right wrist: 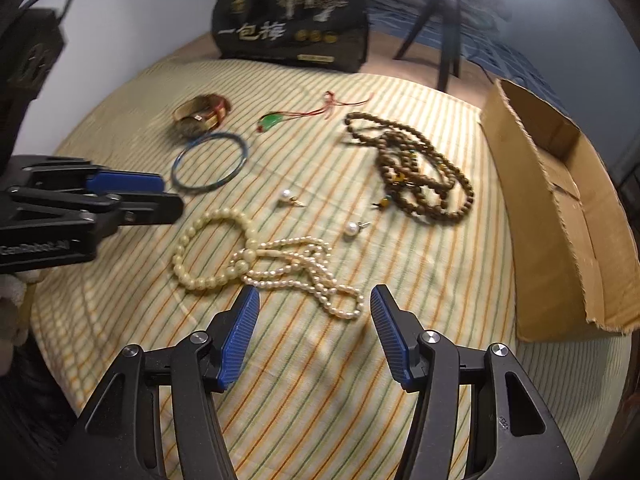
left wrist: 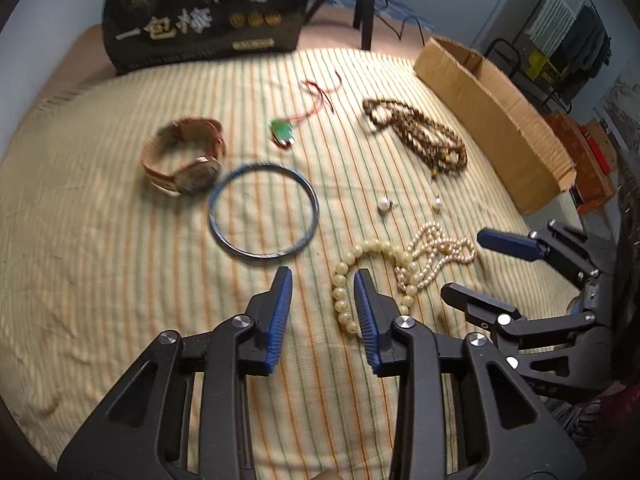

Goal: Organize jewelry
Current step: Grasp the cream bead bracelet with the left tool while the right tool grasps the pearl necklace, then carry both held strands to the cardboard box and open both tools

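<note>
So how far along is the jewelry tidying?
Nothing looks sorted yet. The cardboard box shows no jewelry inside, though part is hidden. Both the left gripper and right gripper are empty. The watch, blue bangle, brown beads and pearls lie on the cloth.

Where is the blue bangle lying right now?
In the left wrist view the blue bangle lies flat on the striped cloth, left of centre, just right of the watch and below the green pendant.
</note>
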A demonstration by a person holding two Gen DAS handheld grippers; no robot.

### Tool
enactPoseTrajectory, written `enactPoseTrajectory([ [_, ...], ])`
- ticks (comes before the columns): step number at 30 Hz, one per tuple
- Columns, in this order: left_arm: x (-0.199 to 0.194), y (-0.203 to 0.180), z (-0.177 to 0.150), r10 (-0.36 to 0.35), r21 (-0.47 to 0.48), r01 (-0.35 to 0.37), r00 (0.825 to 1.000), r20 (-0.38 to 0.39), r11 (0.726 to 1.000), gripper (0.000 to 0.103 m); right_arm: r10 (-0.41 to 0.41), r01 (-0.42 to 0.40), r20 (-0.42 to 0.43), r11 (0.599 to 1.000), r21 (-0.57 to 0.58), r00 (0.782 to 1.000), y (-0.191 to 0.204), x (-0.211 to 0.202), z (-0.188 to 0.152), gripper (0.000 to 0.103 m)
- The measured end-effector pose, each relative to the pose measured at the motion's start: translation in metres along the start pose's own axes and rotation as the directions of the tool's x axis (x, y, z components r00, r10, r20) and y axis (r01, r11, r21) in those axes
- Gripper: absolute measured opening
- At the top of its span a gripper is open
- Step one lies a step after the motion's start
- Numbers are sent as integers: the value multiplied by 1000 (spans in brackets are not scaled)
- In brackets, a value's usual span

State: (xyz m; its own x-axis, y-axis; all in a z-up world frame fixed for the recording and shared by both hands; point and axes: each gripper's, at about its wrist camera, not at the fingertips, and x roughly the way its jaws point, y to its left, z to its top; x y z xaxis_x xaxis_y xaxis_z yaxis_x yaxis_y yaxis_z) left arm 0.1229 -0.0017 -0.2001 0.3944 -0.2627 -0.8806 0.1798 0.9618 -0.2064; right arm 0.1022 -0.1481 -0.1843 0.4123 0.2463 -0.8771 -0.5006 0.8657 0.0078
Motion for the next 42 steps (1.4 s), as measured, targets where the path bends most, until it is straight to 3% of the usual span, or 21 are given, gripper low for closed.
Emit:
enactPoseTrajectory([
  [10, 21, -12, -3, 52, 55, -51, 999, -13, 997, 27, 2, -2, -7, 1000, -20, 1000, -9, 11, 0, 57],
  [14, 18, -10, -4, 94, 58, -94, 996, -3, 994, 7, 14, -14, -1, 999, -30, 1000, -8, 15, 3, 57],
  [27, 15, 2, -3, 77, 28, -76, 997, -4, 997, 6, 34, -30, 35, 994, -102, 999, 7, 28, 13, 57],
  [29, 15, 1, -2, 74, 25, -74, 997, -2, 997, 6, 72, -68, 36, 992, -103, 997, 9, 28, 14, 41],
  [32, 13, 2, -2, 66, 18, -66, 998, 4, 998, 6, 93, -89, 34, 991, -99, 995, 11, 26, 15, 10],
  [42, -22, 6, 0, 3, -42, 0, 996, 85, 999, 5, 101, -98, 68, 994, -51, 993, 9, 3, 19, 7],
])
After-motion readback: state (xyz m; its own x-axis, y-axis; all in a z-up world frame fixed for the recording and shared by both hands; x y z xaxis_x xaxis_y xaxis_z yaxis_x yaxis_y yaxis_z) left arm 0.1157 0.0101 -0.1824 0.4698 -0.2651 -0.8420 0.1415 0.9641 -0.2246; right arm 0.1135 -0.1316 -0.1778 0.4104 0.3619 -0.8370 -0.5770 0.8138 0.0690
